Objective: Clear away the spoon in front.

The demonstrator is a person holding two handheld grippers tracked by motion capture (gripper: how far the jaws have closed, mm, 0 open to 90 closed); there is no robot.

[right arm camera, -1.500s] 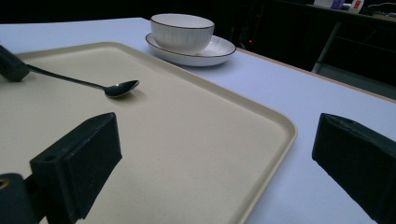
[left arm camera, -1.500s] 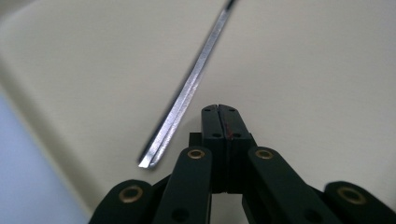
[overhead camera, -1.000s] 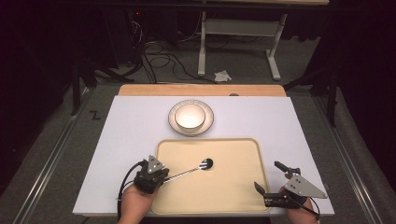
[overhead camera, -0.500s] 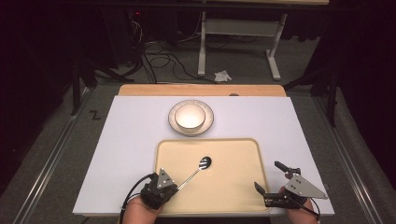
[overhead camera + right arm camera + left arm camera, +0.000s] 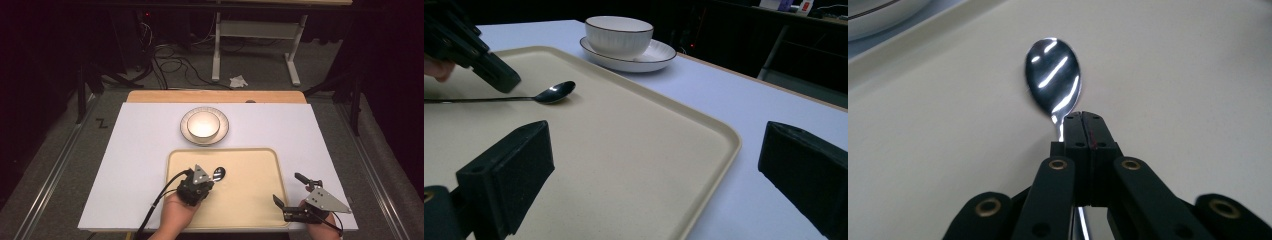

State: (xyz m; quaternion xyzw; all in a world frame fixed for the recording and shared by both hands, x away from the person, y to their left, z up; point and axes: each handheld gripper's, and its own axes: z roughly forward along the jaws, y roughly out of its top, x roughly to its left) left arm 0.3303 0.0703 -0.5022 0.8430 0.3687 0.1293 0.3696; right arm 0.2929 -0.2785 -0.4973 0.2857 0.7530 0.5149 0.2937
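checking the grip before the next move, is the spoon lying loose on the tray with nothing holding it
No: in the left gripper view the left gripper has its jaws shut on the spoon handle just behind the bowl, over the tray.

This looks like a lab or recording studio, not a home. The worktop is a plain white sheet laid over a wooden board, standing on grey carpet with dark surroundings. Loose cables trail on the floor behind it, beside a bare metal desk frame; small red lights at the back may be equipment, though it is too dark to tell.
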